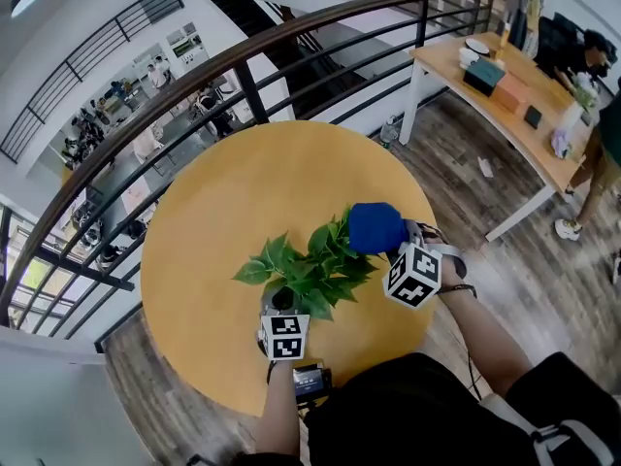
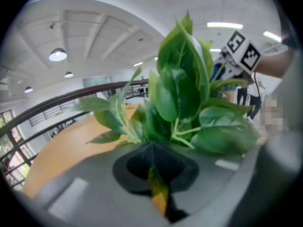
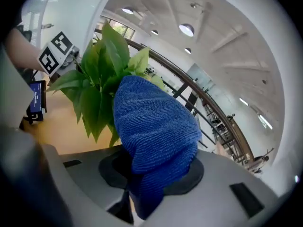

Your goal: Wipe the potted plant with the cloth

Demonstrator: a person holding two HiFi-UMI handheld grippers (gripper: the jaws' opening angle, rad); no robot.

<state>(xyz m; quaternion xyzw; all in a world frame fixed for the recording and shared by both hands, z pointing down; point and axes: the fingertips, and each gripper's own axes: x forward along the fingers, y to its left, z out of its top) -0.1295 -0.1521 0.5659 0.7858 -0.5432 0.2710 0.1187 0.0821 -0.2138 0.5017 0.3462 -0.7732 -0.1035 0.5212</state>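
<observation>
Plant (image 1: pixel 312 265): one, standing near our edge of the round table (image 1: pixel 223 212). Its pot is hidden under the leaves.
Cloth (image 3: pixel 154 126): one, blue, bunched into a pad that sticks out past the jaws of the right gripper (image 3: pixel 142 193), so that soft fabric, not metal, meets the leaves.
Right gripper: jaws clamped on the cloth's lower end. The pad sits at the plant's upper right leaves, touching or just over them, and we read this as the wiping step.
Left gripper (image 2: pixel 154 171): jaws drawn nearly together at the plant's base, with a thin yellow-green strip in the slit. We cannot tell whether that strip is a stem, the pot's rim or the table beyond. We judge the gripper sits low there to steady the plant against the push of the cloth.
Count: two grippers, one cloth, one plant, one table in use.
Left to do: by our judgement, the left and near leaves, which are well clear of the cloth.
</observation>
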